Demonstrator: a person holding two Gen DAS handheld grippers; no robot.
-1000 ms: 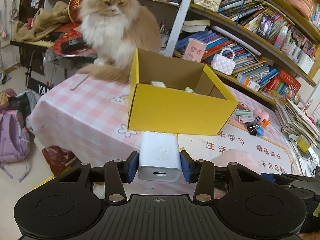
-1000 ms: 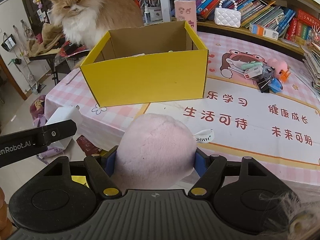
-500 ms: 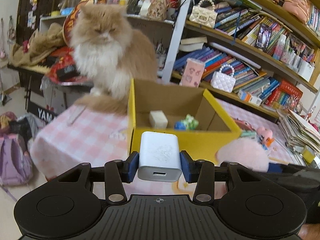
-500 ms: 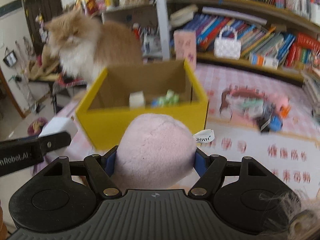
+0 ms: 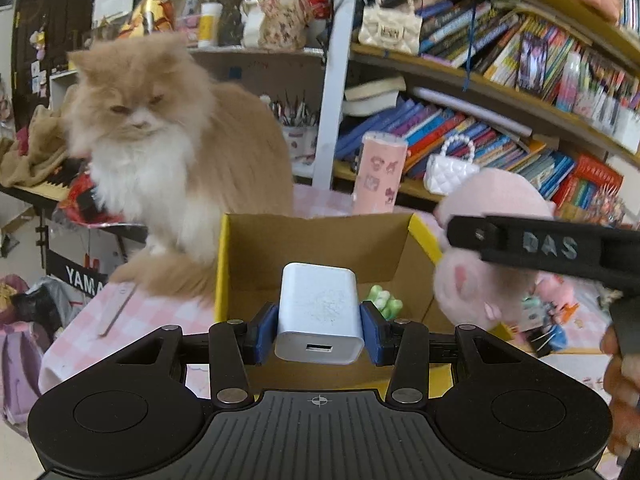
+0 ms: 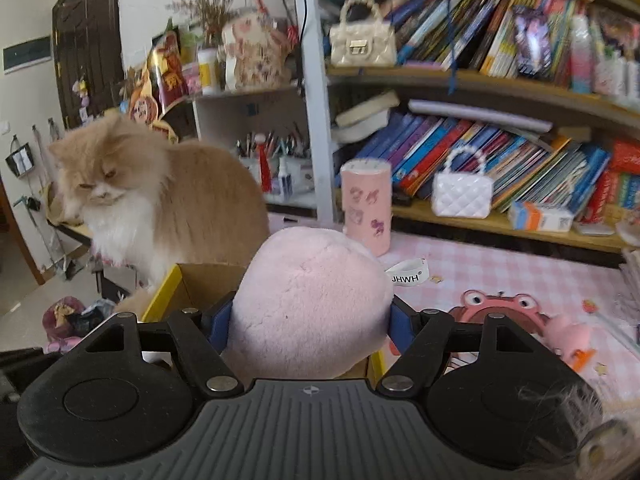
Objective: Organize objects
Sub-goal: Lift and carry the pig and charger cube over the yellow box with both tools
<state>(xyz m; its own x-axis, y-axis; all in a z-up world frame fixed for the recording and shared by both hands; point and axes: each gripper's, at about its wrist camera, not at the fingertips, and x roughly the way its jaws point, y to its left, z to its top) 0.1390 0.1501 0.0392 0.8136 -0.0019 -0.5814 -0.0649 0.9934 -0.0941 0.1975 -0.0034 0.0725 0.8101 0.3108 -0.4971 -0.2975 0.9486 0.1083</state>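
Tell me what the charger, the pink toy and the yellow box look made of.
Charger: hard white plastic, smooth, faintly scuffed, moulded USB port.
Pink toy: soft plush fabric, fuzzy pile, sewn-in tag.
Yellow box: likely cardboard, brown inside, yellow along its rim.

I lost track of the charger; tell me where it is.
The white charger is clamped in the left claw, centre of the left wrist view, over the yellow box, with the pink plush at its right.

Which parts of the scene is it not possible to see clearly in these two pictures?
- Yellow box floor: left wrist view, mostly hidden by white charger.
- Same box: right wrist view, mostly covered by pink plush toy.
- Book titles: both views, blurred.
- Plush face: left view, crossed by right gripper's black finger.
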